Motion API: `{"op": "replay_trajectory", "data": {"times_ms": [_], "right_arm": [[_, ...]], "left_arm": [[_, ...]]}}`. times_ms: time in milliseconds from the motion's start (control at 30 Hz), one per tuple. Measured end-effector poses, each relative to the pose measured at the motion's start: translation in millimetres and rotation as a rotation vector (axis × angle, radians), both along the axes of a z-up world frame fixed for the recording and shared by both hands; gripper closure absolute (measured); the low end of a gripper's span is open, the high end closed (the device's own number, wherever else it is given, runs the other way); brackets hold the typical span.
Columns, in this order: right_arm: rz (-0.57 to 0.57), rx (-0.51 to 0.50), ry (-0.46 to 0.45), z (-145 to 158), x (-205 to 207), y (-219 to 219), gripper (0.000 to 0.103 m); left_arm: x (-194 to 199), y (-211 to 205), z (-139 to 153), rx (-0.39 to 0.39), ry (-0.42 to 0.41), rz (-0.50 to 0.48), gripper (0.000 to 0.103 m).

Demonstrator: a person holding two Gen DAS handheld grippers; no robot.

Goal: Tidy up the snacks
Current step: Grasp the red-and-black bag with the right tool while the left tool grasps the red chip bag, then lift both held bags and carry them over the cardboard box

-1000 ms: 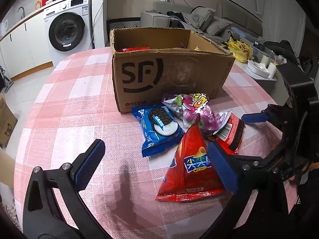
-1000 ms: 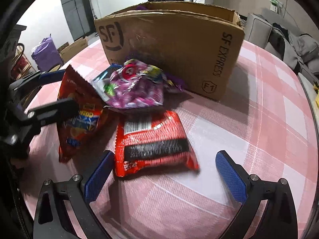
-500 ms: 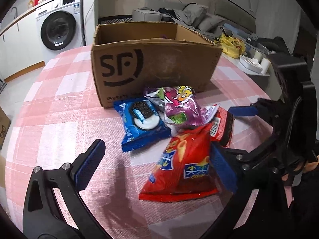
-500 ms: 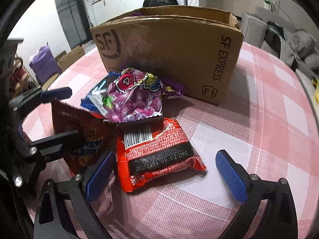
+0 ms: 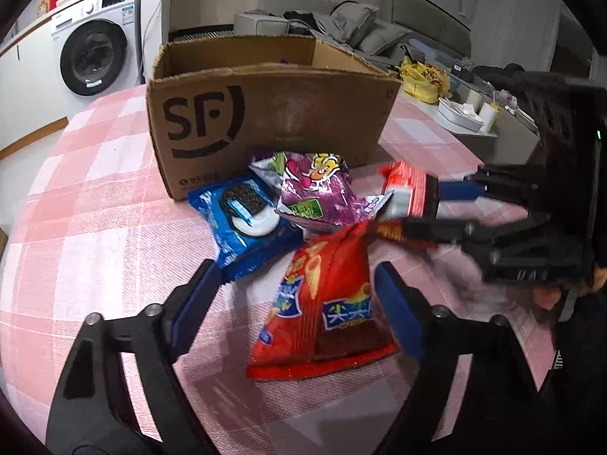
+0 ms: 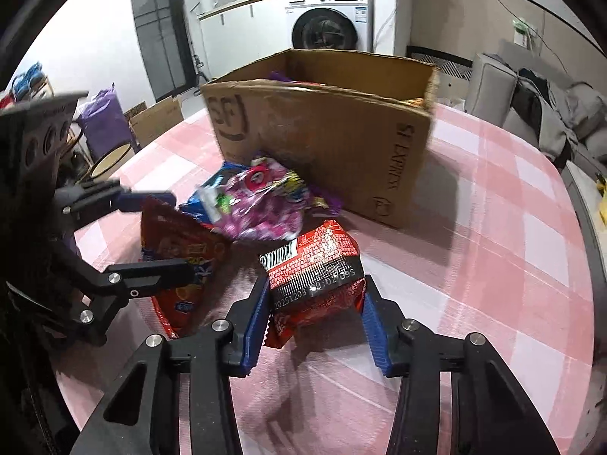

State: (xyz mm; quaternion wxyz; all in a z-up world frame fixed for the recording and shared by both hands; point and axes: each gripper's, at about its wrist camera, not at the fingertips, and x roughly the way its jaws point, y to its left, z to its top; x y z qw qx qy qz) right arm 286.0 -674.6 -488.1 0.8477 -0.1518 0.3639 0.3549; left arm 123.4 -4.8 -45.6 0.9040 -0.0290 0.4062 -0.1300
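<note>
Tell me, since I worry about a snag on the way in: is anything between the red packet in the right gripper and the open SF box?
Nothing visible blocks it. The right gripper pinches the red barcode packet in front of the SF cardboard box, whose top is open. Only the box's near wall must be lifted over; the purple candy bag lies off to the left.

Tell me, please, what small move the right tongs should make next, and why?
Probably lift the red barcode packet toward the cardboard box: the right tongs have shut on its sides, and the box top is open just behind.

left gripper open, straddling red chip bag
</note>
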Motion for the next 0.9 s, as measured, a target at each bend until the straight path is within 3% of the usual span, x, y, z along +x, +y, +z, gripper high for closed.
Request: {"op": "replay_trajectory", "data": {"times_ms": [100, 233, 567, 900], "right_arm": [[-0.027, 0.042, 0.000, 8, 3, -15, 0.057], [-0.047, 0.073, -0.012, 16, 4, -22, 0.057], [-0.043, 0.143, -0.078, 36, -5, -28, 0.057], [-0.050, 0.215, -0.105, 54, -13, -32, 0.057]], "left_arm": [[2, -3, -5, 0.008, 0.032, -0.019, 0.031], [1, -9, -8, 0.008, 0.062, -0.056, 0.060], [-13, -10, 23, -0.044, -0.057, -0.067, 0.063], [-24, 9, 50, -0.066, -0.133, -0.008, 0.063]]}}
